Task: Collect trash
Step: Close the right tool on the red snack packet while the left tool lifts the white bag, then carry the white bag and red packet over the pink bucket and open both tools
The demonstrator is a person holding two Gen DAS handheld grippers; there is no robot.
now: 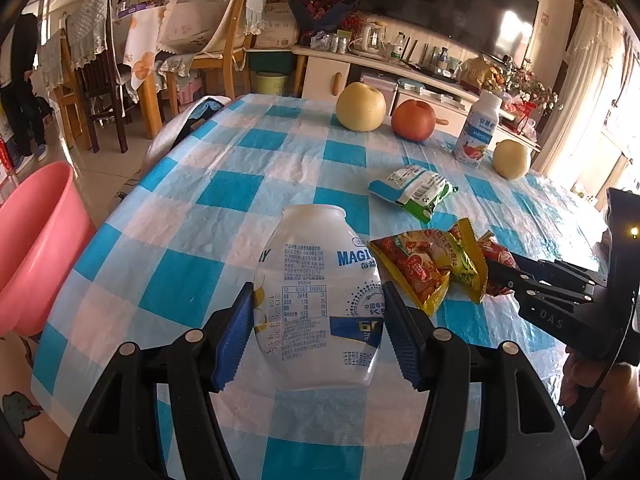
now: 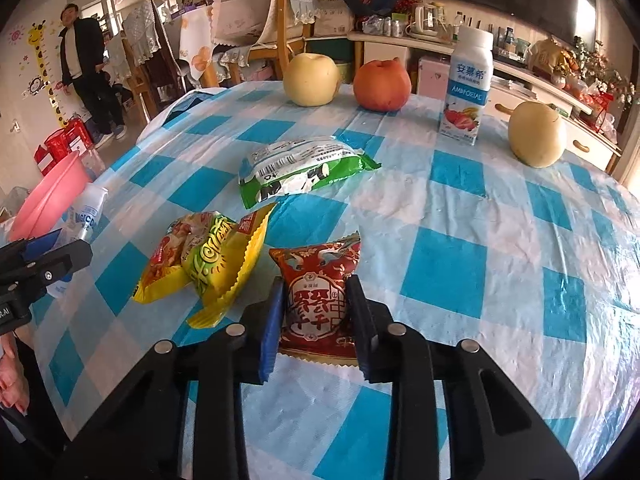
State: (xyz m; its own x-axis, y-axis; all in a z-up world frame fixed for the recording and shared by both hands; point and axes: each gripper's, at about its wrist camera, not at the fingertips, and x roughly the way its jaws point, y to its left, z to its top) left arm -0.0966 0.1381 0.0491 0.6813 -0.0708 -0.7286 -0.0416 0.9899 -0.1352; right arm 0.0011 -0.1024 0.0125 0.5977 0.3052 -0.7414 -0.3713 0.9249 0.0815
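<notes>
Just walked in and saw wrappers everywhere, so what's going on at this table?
A person is collecting trash with two handheld grippers. The left gripper is closed on a white bottle; the right gripper grips a red packet. A yellow wrapper and green packet lie on the tablecloth. A pink basin waits beside the table.

Both pictures are bright and mostly sharp. Sunlight comes in from the right side, where the window (image 1: 624,128) looks washed out and white. The shiny cloth (image 2: 500,216) on the bench has pale glare on the right. The TV (image 1: 452,4) shows a white shine spot. The corners are black and round, and straight lines bend near the edges. Shadows are soft and small.
</notes>
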